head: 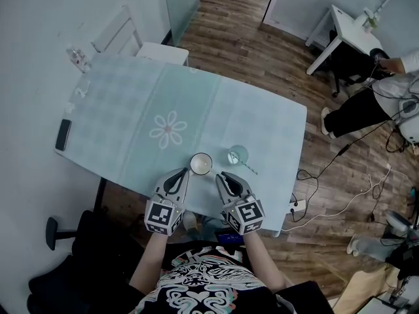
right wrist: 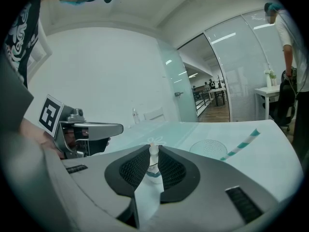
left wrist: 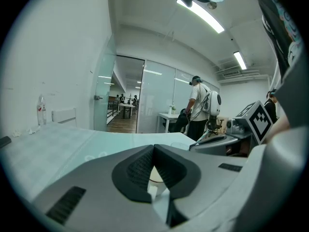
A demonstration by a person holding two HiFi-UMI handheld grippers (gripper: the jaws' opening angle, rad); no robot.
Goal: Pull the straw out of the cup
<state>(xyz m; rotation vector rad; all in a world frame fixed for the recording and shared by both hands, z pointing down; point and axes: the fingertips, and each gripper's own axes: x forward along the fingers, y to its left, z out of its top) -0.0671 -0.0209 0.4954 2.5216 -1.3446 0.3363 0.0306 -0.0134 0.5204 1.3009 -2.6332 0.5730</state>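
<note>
Left tool (left wrist: 153,148): sitting closed, its pads touching at the tips and gripping nothing, hovering just beside the white round cup (head: 201,163).
Right tool (right wrist: 154,153): hovering with its pads a narrow slit apart; something white is showing through the gap, too unclear to name.
Straw: the teal-and-white striped straw (head: 251,168) is lying on the pale green checked surface (head: 131,110), one end at the clear round glass (head: 238,154).
</note>
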